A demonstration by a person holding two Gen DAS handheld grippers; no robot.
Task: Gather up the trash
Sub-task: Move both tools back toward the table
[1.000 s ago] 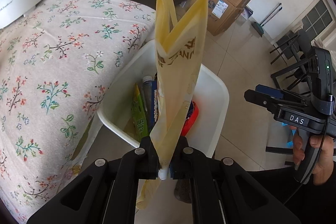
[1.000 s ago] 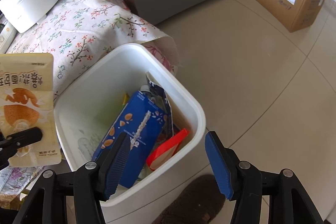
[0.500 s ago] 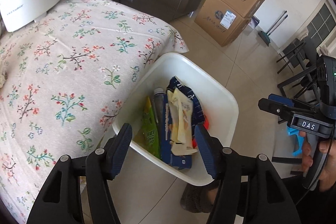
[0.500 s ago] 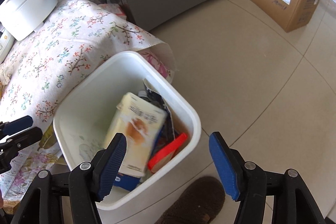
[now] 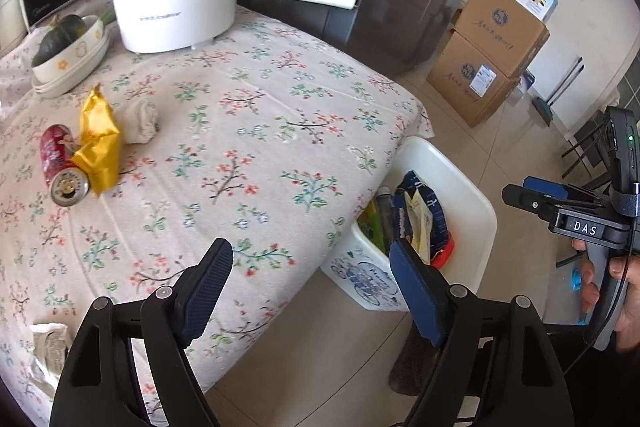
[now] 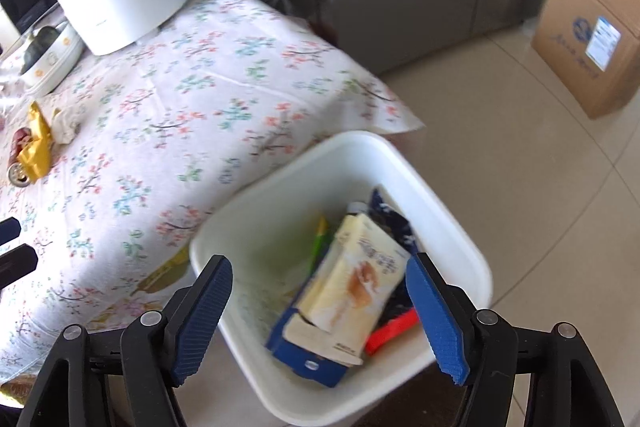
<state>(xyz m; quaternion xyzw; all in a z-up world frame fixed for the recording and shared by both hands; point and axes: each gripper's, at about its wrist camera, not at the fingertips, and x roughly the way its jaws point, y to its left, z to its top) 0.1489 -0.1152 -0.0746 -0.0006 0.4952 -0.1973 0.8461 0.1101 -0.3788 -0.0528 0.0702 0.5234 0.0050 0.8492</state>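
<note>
1. The left gripper (image 5: 310, 291) is held with its jaws spread wide and nothing between them, above the table edge (image 5: 280, 131) and the floor beside it.
2. The right gripper (image 6: 320, 311) is likewise spread and empty, held over the bin (image 6: 452, 227); in the left view it is seen at the right edge, gripped by a hand (image 5: 612, 291).
3. The white bin (image 5: 476, 203) stands on the floor, close against the corner of the table, under the overhanging floral cloth.
4. Inside the bin a cream packet (image 6: 356, 279) is seen lying tilted on a blue carton (image 6: 308, 359), with a red piece (image 6: 392, 333), a green wrapper (image 6: 318, 243) and a dark blue bag (image 6: 394, 223) around them.
5. Trash is left on the table: a red can (image 5: 60, 167) on its side, a gold wrapper (image 5: 98, 143) touching it, and a crumpled tissue (image 5: 140, 119) just beside the wrapper.
6. A torn wrapper (image 5: 48, 347) lies near the table's front edge, well apart from the rest.
7. A white pot (image 5: 176, 11) and a bowl (image 5: 72, 55) holding a dark squash are set at the far side.
</note>
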